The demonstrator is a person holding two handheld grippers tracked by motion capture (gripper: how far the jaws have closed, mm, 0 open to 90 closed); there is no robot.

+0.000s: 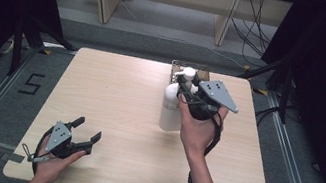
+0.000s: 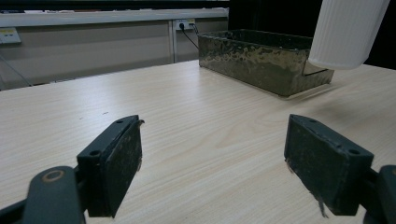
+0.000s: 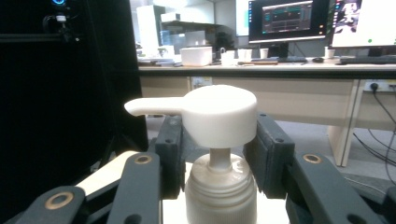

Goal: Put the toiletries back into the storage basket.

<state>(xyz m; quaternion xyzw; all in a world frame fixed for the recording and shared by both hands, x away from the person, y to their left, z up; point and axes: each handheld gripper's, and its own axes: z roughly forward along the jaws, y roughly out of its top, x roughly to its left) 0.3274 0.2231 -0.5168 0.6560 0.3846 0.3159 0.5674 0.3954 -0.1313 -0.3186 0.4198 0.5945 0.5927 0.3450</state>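
your right gripper (image 1: 186,89) has its jaws closed around the neck of the white pump bottle (image 1: 170,108), just under the pump head (image 3: 205,112), and holds it lifted over the far right of the table (image 1: 111,113), just in front of the dark metal tray (image 2: 261,60). the ribbed plastic body looks stiff but probably slick, and the neck is the surest hold. your left gripper (image 1: 85,134) rests near the front left edge, jaws wide apart and empty.
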